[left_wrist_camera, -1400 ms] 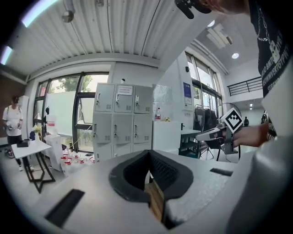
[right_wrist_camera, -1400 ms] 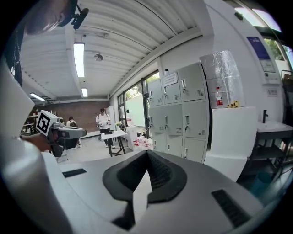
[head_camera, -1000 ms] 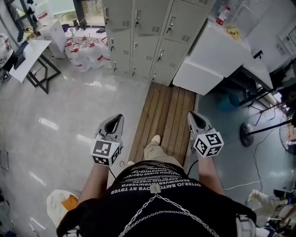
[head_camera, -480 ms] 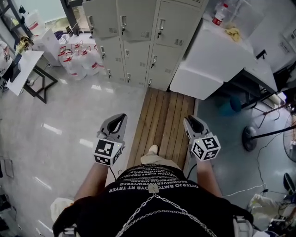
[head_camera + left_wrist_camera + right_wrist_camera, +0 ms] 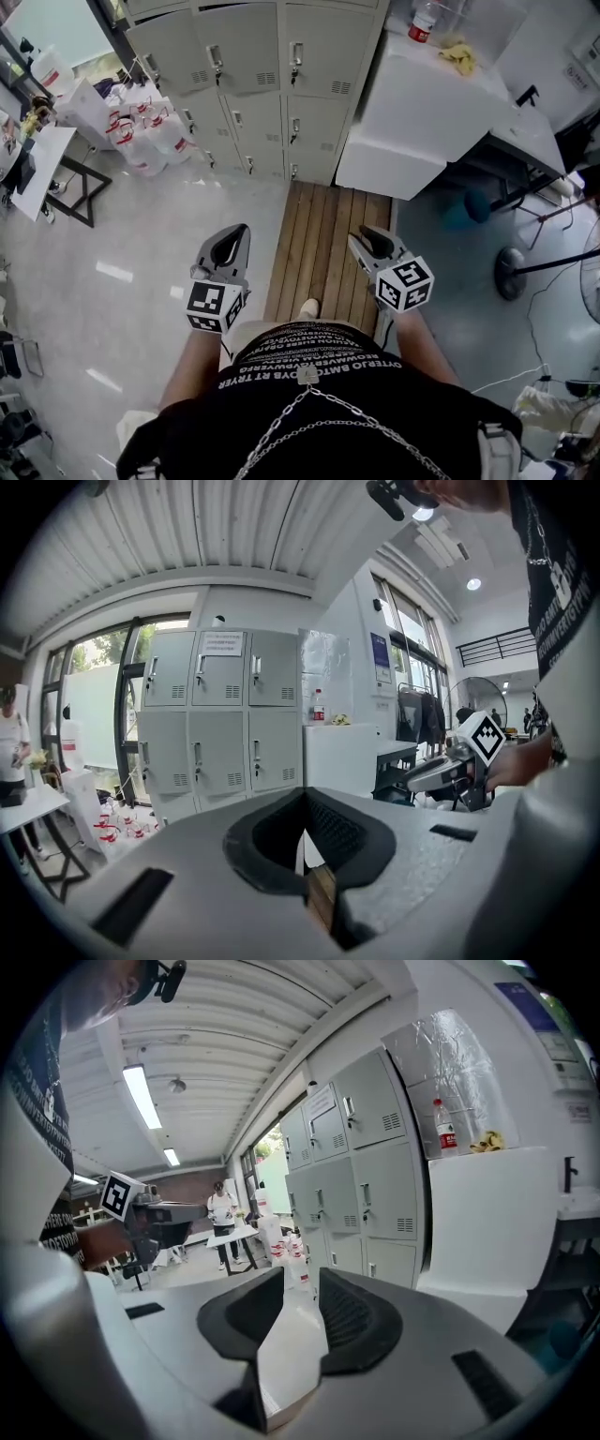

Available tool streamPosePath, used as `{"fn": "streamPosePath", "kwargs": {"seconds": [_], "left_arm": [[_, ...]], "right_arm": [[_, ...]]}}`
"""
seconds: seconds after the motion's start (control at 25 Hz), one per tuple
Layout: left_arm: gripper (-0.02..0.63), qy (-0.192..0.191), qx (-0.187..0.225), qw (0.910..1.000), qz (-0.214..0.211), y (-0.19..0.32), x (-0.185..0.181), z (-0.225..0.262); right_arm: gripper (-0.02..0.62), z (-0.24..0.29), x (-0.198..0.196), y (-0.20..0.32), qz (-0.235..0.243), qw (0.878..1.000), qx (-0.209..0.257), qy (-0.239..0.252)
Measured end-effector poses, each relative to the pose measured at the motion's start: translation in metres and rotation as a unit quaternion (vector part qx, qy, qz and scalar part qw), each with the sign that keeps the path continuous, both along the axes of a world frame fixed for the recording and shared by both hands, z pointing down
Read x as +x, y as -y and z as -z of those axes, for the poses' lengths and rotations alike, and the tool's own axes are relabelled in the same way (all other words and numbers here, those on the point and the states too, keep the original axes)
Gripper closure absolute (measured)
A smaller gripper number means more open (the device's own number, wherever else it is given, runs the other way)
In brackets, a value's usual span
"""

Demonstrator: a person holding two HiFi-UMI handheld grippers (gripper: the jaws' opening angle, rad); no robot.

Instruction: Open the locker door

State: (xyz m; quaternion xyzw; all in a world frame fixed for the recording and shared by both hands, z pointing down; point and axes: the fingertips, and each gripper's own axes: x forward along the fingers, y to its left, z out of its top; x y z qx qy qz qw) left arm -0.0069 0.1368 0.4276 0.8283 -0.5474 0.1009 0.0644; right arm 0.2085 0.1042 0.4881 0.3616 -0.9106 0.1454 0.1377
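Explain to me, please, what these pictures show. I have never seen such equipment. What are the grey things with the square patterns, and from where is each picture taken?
There is no robot here. A person holds a hand tool with two jaws in each hand, and the patterned cubes are part of those tools. The head view comes from a camera on the person's head, looking down. The two gripper views come from a camera riding on each tool, looking along its jaws. The left gripper has its jaws together and holds nothing. The right gripper is open and empty; its jaws have just been opening. Ahead stand grey lockers, their doors closed. On the floor are a wooden platform and large clear jugs.
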Motion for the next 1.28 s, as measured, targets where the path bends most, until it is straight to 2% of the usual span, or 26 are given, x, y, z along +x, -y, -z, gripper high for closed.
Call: {"fn": "streamPosePath", "kwargs": {"seconds": [0.24, 0.52, 0.88, 1.08, 1.28], "left_arm": [[0.603, 0.005, -0.004, 1.0, -0.003, 0.012, 0.015, -0.006], [0.603, -0.005, -0.034, 0.9993, 0.014, 0.029, -0.006, -0.029], [0.603, -0.016, -0.007, 0.9996, -0.02, 0.1, -0.008, -0.014], [0.603, -0.016, -0.01, 0.9987, -0.048, 0.14, -0.011, -0.015], [0.603, -0.021, -0.017, 0.9984, -0.049, 0.18, -0.03, -0.022]], "right_arm": [[0.477, -0.003, 0.004, 0.017, 0.001, 1.0, -0.005, 0.022], [0.477, -0.016, -0.011, 0.036, 0.008, 0.999, -0.029, 0.032], [0.477, 0.0, -0.022, 0.086, -0.02, 0.999, -0.023, 0.044], [0.477, 0.004, -0.029, 0.119, -0.04, 0.998, -0.026, 0.051], [0.478, -0.003, -0.057, 0.15, -0.028, 0.998, -0.036, 0.039]]}}
